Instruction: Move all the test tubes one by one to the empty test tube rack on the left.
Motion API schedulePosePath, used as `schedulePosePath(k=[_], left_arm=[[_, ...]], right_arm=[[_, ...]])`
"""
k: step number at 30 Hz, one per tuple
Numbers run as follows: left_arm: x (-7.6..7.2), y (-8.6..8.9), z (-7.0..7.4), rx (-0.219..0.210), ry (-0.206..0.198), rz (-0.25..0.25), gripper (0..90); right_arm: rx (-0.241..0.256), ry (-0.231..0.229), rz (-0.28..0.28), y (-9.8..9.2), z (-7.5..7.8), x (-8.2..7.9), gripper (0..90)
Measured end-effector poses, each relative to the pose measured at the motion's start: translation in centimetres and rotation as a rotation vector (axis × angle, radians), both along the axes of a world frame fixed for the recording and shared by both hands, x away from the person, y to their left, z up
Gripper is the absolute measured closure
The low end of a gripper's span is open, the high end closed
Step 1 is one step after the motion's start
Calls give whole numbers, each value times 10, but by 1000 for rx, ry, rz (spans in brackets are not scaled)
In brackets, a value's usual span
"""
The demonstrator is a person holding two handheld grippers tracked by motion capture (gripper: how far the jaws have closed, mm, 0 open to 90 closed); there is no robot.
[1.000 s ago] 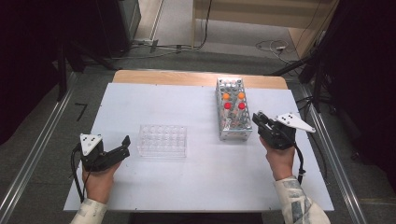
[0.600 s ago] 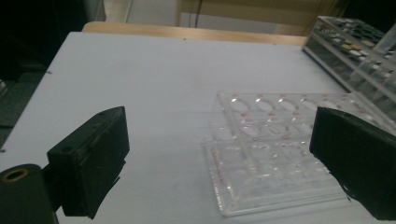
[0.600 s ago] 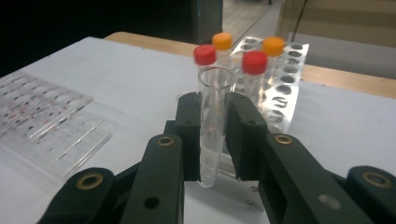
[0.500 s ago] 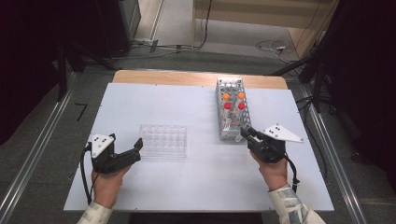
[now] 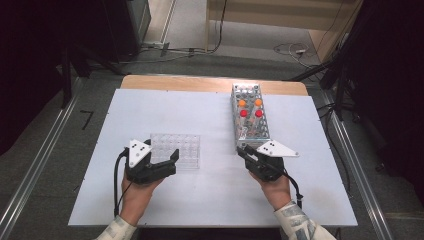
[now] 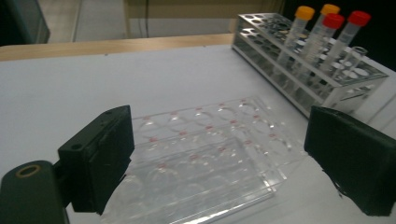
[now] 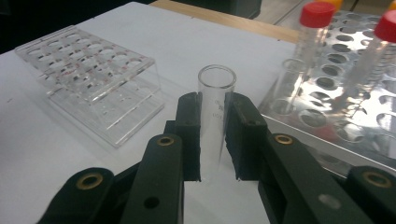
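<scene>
With its jaws wide apart around the near end of the clear well rack [image 6: 205, 154], the left gripper [image 5: 162, 162] should close to steady it while the right gripper [image 7: 213, 135], clamped on an upright uncapped glass tube [image 7: 215, 116], carries the tube leftward over a well.

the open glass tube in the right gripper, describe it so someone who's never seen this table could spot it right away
Start at the white table and find the long clear rack of capped tubes on its right side. Just in front of the rack's near end, the right gripper clamps a clear, empty glass tube upright between its black jaws. Unlike the rack's red- and orange-capped tubes, it has no cap.
</scene>
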State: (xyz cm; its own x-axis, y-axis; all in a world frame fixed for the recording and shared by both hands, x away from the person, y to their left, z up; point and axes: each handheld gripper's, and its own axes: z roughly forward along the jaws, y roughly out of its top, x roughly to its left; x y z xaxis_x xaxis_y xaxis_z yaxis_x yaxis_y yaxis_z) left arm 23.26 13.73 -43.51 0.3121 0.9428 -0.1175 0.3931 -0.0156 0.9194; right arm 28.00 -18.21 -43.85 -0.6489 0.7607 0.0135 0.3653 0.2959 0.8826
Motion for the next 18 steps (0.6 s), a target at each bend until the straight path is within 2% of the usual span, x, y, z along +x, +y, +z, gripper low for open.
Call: schedulePosePath(k=[9, 18], left_arm=[[6, -38, 10, 6, 3, -138, 176], [8, -67, 14, -2, 10, -262, 320]], right_arm=[[-14, 4, 47, 21, -5, -6, 733], [-47, -7, 91, 44, -11, -12, 733]])
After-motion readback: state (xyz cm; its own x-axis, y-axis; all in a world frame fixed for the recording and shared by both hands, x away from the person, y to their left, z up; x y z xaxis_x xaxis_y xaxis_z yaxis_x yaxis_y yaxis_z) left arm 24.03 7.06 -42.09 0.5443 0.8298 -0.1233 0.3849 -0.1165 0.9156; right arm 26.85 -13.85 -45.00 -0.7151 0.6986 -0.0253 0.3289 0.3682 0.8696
